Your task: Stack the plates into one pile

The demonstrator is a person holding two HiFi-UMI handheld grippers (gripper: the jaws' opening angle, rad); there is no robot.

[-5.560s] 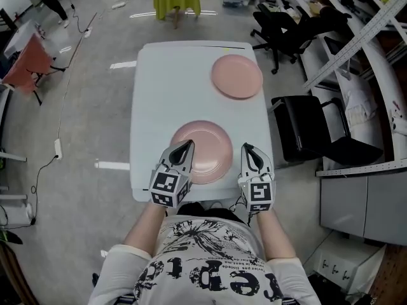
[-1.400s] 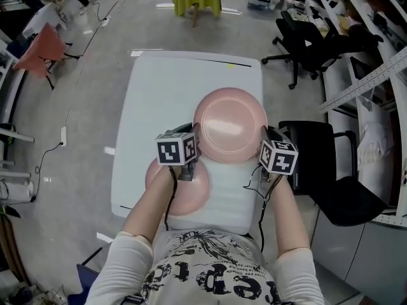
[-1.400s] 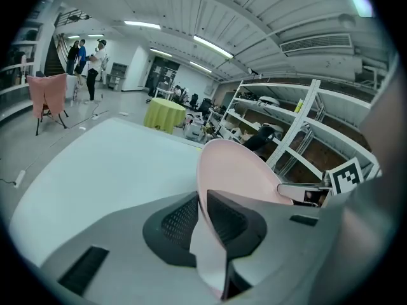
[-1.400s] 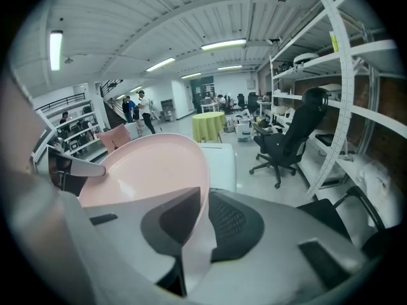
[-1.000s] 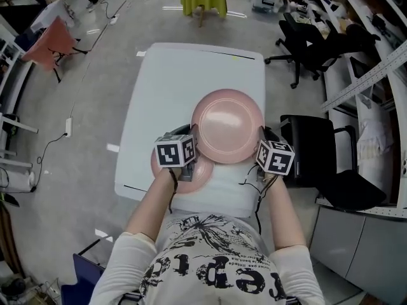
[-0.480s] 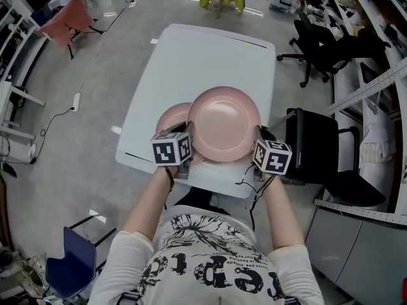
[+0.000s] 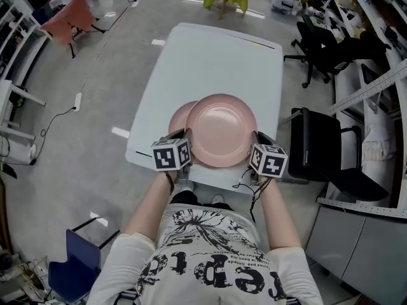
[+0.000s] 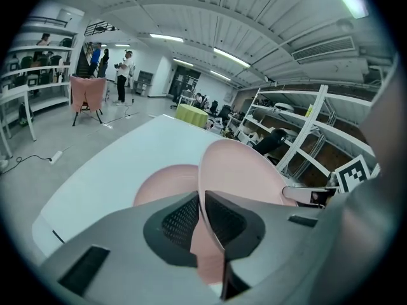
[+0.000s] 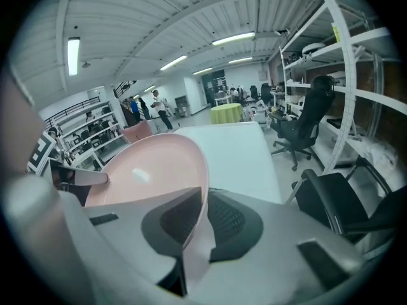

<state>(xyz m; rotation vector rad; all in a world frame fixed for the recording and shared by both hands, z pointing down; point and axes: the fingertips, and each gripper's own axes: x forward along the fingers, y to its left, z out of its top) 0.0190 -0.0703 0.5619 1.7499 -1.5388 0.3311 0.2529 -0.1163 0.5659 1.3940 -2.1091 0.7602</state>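
Note:
I hold a pink plate [image 7: 221, 131] in the air by its two side rims, over the near part of the white table [image 7: 210, 56]. My left gripper [image 7: 186, 137] is shut on its left rim [image 8: 241, 170] and my right gripper [image 7: 256, 140] on its right rim [image 9: 152, 164]; both pairs of jaws are closing a little tighter on the rim. A second pink plate [image 7: 180, 115] lies on the table below, peeking out to the left of the held one [image 8: 162, 183]. In the gripper views the rim runs between the left gripper [image 8: 200, 196] jaws and the right gripper [image 9: 206, 192] jaws.
A black office chair [image 7: 318, 145] stands just right of the table, with more chairs and shelving [image 7: 375, 75] behind it. A blue chair [image 7: 73, 259] sits on the floor at my lower left. People [image 8: 124, 75] stand far off in the hall.
The far plate has been lifted by both grippers and brought toward me. Over the last second it has shifted further over the near plate, covering more of it.

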